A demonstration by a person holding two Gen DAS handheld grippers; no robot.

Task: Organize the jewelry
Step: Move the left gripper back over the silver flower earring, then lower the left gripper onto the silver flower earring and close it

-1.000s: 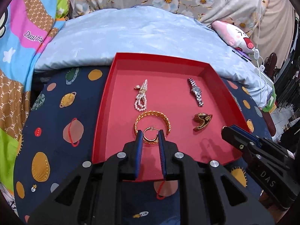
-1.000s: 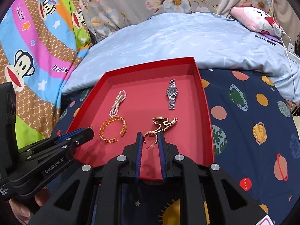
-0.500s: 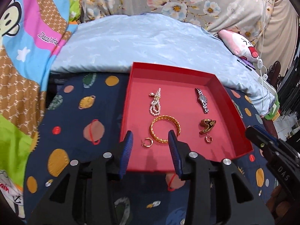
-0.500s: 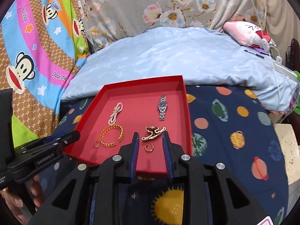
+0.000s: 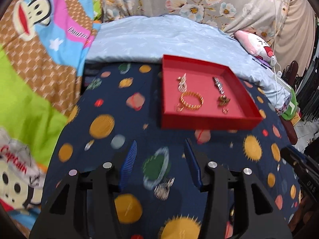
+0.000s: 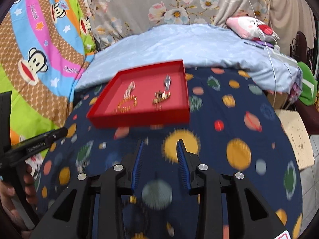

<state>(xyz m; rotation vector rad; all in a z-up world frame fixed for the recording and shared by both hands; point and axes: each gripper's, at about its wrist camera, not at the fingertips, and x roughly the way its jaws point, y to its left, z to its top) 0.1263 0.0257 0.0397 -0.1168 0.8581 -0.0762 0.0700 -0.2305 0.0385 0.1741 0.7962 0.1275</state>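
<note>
The red tray (image 5: 209,119) (image 6: 139,117) lies on a planet-print cloth. It holds a pearl piece (image 5: 182,83), a gold bangle (image 5: 191,100) (image 6: 127,104), a silver watch (image 5: 218,84) (image 6: 167,81), a gold clip (image 5: 223,99) (image 6: 161,96) and two small gold earrings (image 5: 179,108) (image 5: 225,110). My left gripper (image 5: 160,145) hovers over the cloth, well short of the tray's front wall; its jaws are opening with nothing between them. My right gripper (image 6: 160,145) stands likewise, jaws opening and empty. Each gripper shows at the edge of the other's view, left gripper (image 6: 39,143) and right gripper (image 5: 299,171).
A pale blue quilt (image 5: 159,39) rises behind the tray, with floral fabric beyond it. A cartoon monkey blanket (image 6: 39,59) borders the left. A pink plush (image 6: 251,27) and white cables lie at the far right, and a cream board (image 6: 295,137) sits beside the cloth's right edge.
Both grippers let go of a small gold earring each, left lying in the tray. Both opened and drew back from the tray, which now looks smaller and farther off.
</note>
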